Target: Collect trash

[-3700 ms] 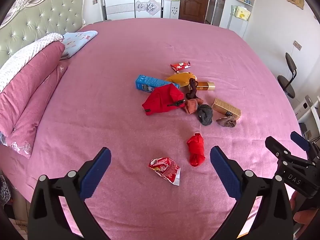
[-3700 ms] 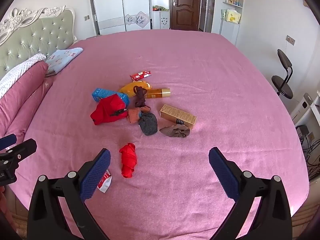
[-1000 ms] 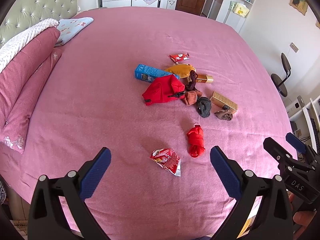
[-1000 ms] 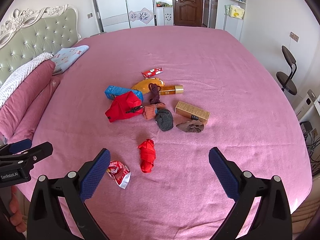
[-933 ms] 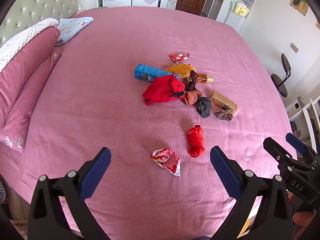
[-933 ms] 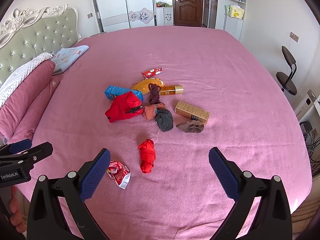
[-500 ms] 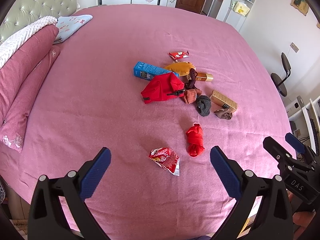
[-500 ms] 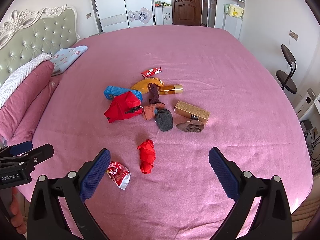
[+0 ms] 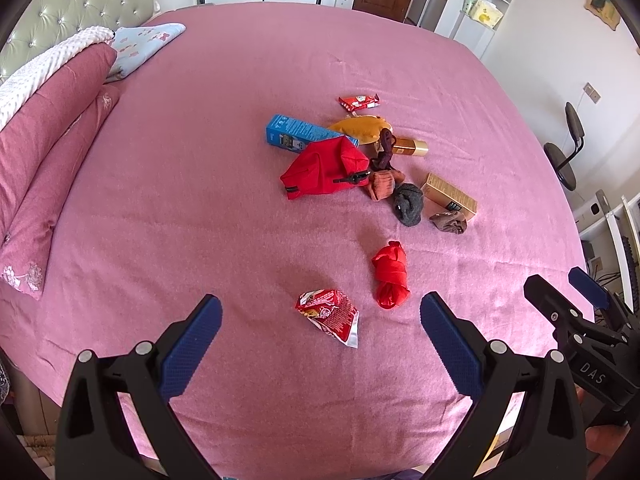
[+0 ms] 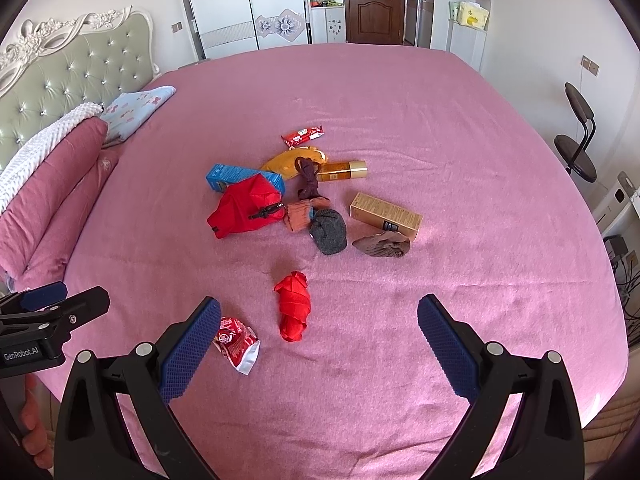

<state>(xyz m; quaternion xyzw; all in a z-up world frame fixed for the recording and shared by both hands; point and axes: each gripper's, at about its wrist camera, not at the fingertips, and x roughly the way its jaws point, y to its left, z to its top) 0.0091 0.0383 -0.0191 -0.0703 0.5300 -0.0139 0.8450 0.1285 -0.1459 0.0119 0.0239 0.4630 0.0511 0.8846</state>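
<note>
A crumpled red snack wrapper [image 9: 329, 315] [image 10: 236, 342] lies on the pink bed near its foot, just ahead of my left gripper [image 9: 320, 338], which is open and empty. A rolled red sock [image 9: 391, 274] [image 10: 294, 311] lies beside it. Farther up sit a blue box [image 9: 304, 135], a red pouch [image 9: 326, 168] [image 10: 244, 206], a small red wrapper [image 9: 359, 101] [image 10: 302, 135], a gold bottle [image 10: 342, 171] and a gold box [image 9: 450, 201] [image 10: 386, 212]. My right gripper [image 10: 318, 334] hangs open above the bed's foot, nothing in it.
Dark, orange, grey and brown socks [image 10: 329, 231] mix with the pile, along with a yellow pouch [image 10: 292, 160]. Pink pillows [image 9: 44, 120] and a padded headboard [image 10: 72, 80] are at the left. A black chair [image 10: 578, 136] stands right of the bed.
Both views have crept slightly forward and up over the bed; the items lie where they were. Both grippers stay open.
</note>
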